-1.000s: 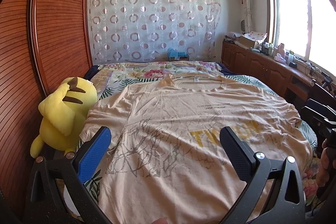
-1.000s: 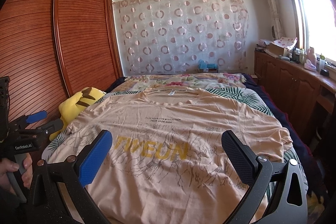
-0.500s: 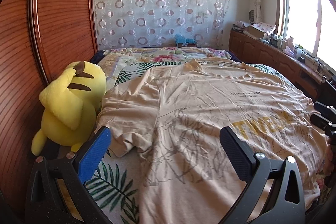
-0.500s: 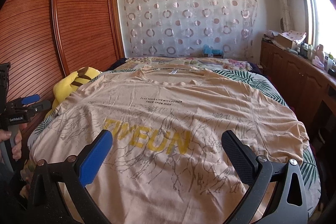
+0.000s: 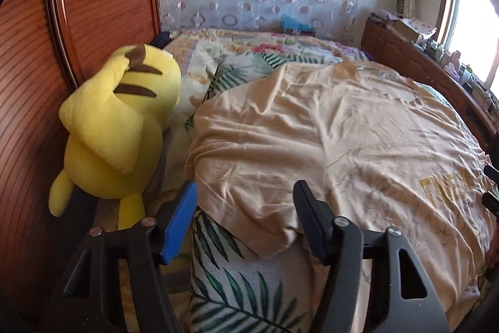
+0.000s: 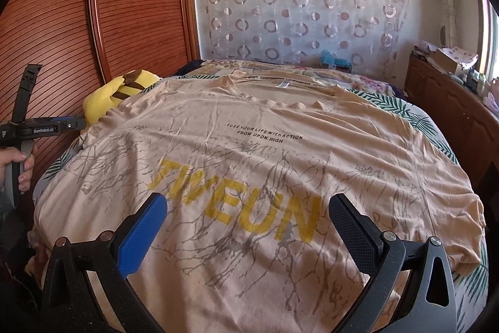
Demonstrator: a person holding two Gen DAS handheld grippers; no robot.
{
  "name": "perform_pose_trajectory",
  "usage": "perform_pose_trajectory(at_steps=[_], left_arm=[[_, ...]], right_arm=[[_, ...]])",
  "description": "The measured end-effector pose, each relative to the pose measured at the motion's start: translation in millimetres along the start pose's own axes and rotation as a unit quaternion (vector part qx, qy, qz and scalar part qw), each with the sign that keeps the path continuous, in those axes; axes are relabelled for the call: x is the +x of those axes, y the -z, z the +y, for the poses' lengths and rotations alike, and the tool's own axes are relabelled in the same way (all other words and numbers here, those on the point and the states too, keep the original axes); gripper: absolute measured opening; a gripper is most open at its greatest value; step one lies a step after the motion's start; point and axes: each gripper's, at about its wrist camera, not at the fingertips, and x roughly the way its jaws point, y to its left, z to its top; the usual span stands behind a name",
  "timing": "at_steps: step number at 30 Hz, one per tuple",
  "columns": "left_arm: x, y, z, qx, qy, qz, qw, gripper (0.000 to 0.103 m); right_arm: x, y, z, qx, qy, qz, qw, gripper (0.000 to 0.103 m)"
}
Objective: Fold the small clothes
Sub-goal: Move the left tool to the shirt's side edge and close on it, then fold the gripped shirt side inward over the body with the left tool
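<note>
Beige T-shirt: spread flat across the bed, filling centre frame. Left gripper: held wide apart over the shirt's sleeve at lower centre. Right gripper: held wide, nothing gripped. Yellow plush toy: seen at left.

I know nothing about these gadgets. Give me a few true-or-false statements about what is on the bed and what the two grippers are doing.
1. The T-shirt lies face up, spread on the bed. True.
2. The left gripper is clamped on a sleeve. False: it is open, framing the sleeve edge.
3. The plush toy is blue. False: it is yellow.
4. The right gripper is open above the yellow lettering. True.
</note>
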Motion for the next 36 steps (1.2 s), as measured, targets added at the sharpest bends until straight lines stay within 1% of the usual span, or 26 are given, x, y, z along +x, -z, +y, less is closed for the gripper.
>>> perform_pose_trajectory(at_steps=[1,4,6,8,10,11,12,13,14,17,22,25,30,33,36], left_arm=[[6.7,-1.2,3.7,-0.005,0.002,0.011,0.9999,0.058],[23.7,-2.5,10.1,-0.006,-0.003,0.04,0.9992,0.053],[26.6,-2.6,11.6,-0.009,0.009,0.049,0.9987,0.051],[26.6,-4.0,13.2,-0.013,0.012,0.053,0.9984,0.048],[24.2,-5.2,13.1,-0.003,0.0,0.051,0.9987,0.037],[23.1,-5.3,12.1,0.006,-0.006,0.05,0.9987,0.034],[22.0,-5.5,10.3,0.019,-0.016,0.048,0.9985,0.024],[20.7,-6.2,9.0,0.029,-0.021,0.046,0.9983,0.011],[20.0,-6.9,7.2,0.037,-0.025,0.048,0.9978,0.006],[16.2,-10.7,-0.2,0.069,-0.042,0.046,0.9957,0.004],[-5.3,-27.9,-11.9,0.082,-0.029,0.016,0.9961,0.004],[-18.3,-40.0,-31.5,0.099,-0.007,-0.004,0.9951,0.004],[-30.5,-54.3,-79.5,0.132,0.048,-0.018,0.99,0.004],[-34.2,-53.3,-100.4,0.146,0.077,-0.022,0.9861,0.004],[-40.9,-45.9,-112.6,0.16,0.093,-0.028,0.9823,0.004]], right_arm=[[0.6,-0.7,-0.3,-0.003,-0.001,0.001,1.0,0.103],[2.4,-7.8,2.9,-0.018,-0.007,0.002,1.0,0.103],[5.6,-11.0,4.0,-0.026,-0.009,0.006,1.0,0.103],[12.2,-14.0,4.7,-0.03,-0.013,0.014,0.999,0.103],[15.3,-13.5,3.3,-0.031,-0.015,0.019,0.999,0.103],[16.1,-13.0,3.6,-0.033,-0.016,0.022,0.999,0.103],[17.7,-12.3,4.1,-0.036,-0.015,0.025,0.999,0.103],[18.3,-11.1,3.5,-0.037,-0.015,0.029,0.999,0.103],[16.4,-10.1,2.9,-0.039,-0.016,0.028,0.999,0.103],[16.5,-12.1,3.2,-0.042,-0.012,0.028,0.999,0.103],[21.5,-16.3,8.1,-0.044,-0.001,0.025,0.999,0.103],[19.3,-14.5,9.9,-0.042,0.006,0.02,0.999,0.103],[19.7,-13.4,12.5,-0.039,0.009,0.016,0.999,0.102],[19.1,-12.2,13.7,-0.038,0.009,0.016,0.999,0.102],[17.6,-12.7,13.0,-0.039,0.009,0.017,0.999,0.102]])
